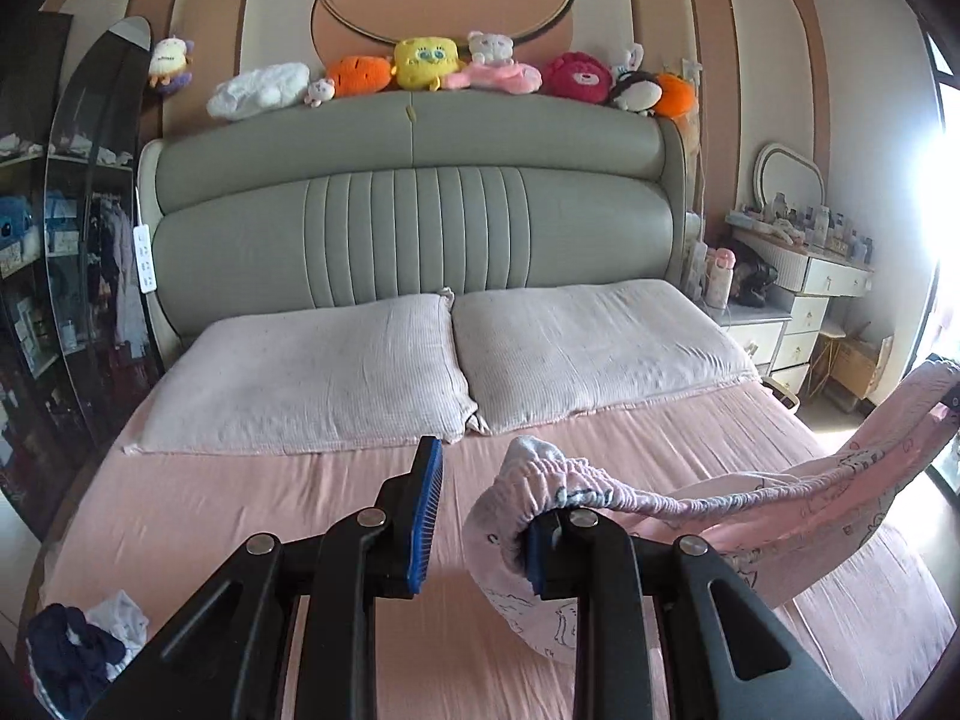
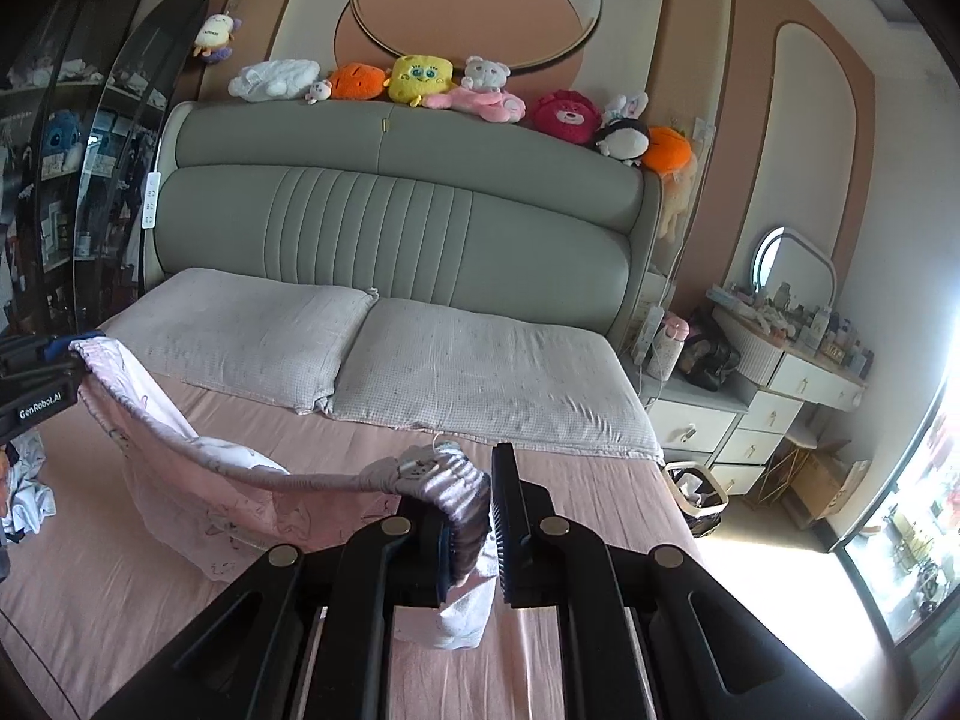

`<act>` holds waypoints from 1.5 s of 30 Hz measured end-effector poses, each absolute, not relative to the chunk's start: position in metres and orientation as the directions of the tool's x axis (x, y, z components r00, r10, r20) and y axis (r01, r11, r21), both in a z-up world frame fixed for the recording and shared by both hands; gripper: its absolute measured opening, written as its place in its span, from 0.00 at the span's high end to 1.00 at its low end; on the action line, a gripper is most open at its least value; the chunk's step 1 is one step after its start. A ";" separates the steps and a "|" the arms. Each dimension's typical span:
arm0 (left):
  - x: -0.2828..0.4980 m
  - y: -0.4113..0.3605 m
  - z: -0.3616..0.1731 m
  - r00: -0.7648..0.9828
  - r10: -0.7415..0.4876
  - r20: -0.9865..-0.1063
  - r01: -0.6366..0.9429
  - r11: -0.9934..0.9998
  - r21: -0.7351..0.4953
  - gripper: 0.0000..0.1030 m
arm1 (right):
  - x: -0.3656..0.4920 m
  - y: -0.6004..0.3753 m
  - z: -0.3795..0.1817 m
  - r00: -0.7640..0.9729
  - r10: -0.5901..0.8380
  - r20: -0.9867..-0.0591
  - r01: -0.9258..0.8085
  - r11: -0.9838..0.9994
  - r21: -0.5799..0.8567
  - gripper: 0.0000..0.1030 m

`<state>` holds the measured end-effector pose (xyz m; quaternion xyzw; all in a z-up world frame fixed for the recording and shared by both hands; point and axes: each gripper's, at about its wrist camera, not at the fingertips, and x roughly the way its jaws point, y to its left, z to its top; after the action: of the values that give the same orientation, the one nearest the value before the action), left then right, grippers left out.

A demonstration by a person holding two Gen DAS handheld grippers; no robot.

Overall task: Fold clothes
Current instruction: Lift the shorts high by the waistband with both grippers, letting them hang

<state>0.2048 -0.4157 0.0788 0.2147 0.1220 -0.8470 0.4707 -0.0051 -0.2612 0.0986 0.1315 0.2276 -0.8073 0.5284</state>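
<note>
Pink printed pants (image 1: 798, 498) with an elastic waistband hang stretched above the pink bed between my two grippers; they also show in the right wrist view (image 2: 180, 468). My left gripper (image 1: 480, 522) is open, with the waistband end draped over its right finger (image 1: 540, 558). My right gripper (image 2: 474, 516) is open, with the other waistband end looped over its left finger (image 2: 441, 552). The left gripper also shows at the left edge of the right wrist view (image 2: 36, 366). The right gripper shows at the far right of the left wrist view (image 1: 951, 402).
Two grey pillows (image 1: 432, 366) lie against the padded headboard (image 1: 414, 228), with plush toys on top. A pile of dark and white clothes (image 1: 84, 648) lies at the bed's left edge. A dresser (image 2: 780, 396) and a basket (image 2: 696, 492) stand to the right.
</note>
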 end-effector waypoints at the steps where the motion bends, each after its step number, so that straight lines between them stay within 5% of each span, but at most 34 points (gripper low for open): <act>1: 0.207 -0.414 0.086 -0.465 -0.748 -0.474 0.852 -0.524 -0.008 0.79 | -0.005 -0.259 0.105 -0.404 -0.796 -0.451 0.914 -0.335 -0.228 0.92; 18: 0.201 -0.395 0.155 -0.460 -0.775 -0.434 0.847 -0.529 0.048 0.79 | -0.027 -0.260 0.149 -0.382 -0.741 -0.552 0.924 -0.298 -0.239 0.92; 36: 0.120 -0.532 0.160 -0.517 -0.745 -0.422 0.821 -0.570 0.000 0.79 | -0.107 -0.418 0.182 -0.517 -0.729 -0.449 0.856 -0.425 -0.295 0.92; 45: 0.131 -0.505 0.083 -0.502 -0.715 -0.488 0.798 -0.600 0.059 0.79 | -0.108 -0.415 0.105 -0.434 -0.690 -0.579 0.900 -0.355 -0.251 0.92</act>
<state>0.1307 -0.5051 0.0828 0.2384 0.0873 -0.8621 0.4386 -0.1080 -0.4147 0.1050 0.1907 0.2752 -0.8007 0.4967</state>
